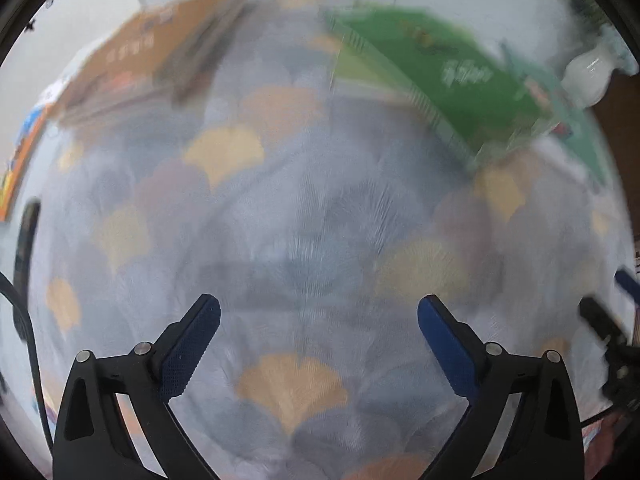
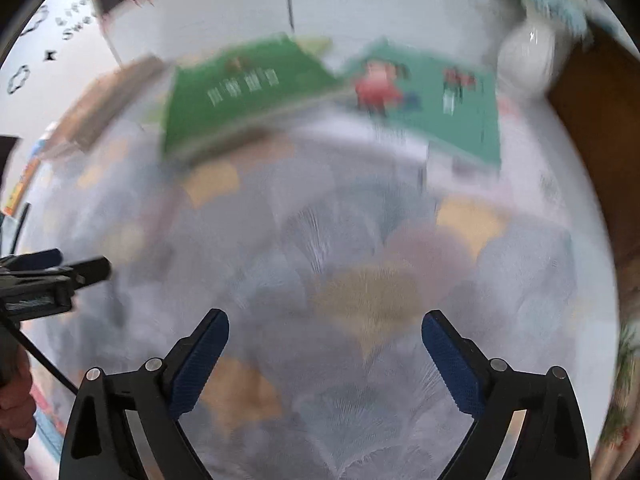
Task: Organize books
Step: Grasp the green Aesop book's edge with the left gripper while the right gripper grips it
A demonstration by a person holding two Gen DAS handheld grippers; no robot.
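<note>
Both views are motion-blurred. A green book (image 1: 448, 76) lies at the far right of the table, also in the right wrist view (image 2: 244, 88). A teal book with a red figure (image 2: 432, 96) lies right of it, partly under it. A brown stack of books (image 1: 160, 56) sits far left, also in the right wrist view (image 2: 108, 100). My left gripper (image 1: 319, 312) is open and empty above the cloth. My right gripper (image 2: 325, 326) is open and empty. The left gripper also shows at the left edge of the right wrist view (image 2: 60, 268).
A tablecloth with a grey and yellow fan pattern (image 1: 304, 208) covers the table. A white vase (image 2: 524, 60) stands at the back right, also in the left wrist view (image 1: 588, 76). A white wall is behind. An orange book (image 1: 20, 160) lies at the far left edge.
</note>
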